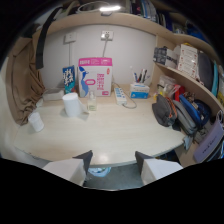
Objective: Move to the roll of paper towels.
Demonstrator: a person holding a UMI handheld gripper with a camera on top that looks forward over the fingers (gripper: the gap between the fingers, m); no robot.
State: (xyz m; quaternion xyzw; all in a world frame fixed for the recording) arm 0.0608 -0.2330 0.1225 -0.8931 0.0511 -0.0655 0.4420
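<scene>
Gripper (113, 162) is held back at the near edge of the desk (115, 135), fingers spread wide with nothing between them; only bare desk edge and floor are seen in the gap. Roll of paper towels (71, 104) stands upright on the far left part of the desk, well beyond the fingers, just beside a small glass jar (91, 102) and in front of a pink carton (95, 76). A white cup (35, 121) sits nearer, to the left. Open jaws are judged suited to a straddling approach; a forward-left advance is required.
</scene>
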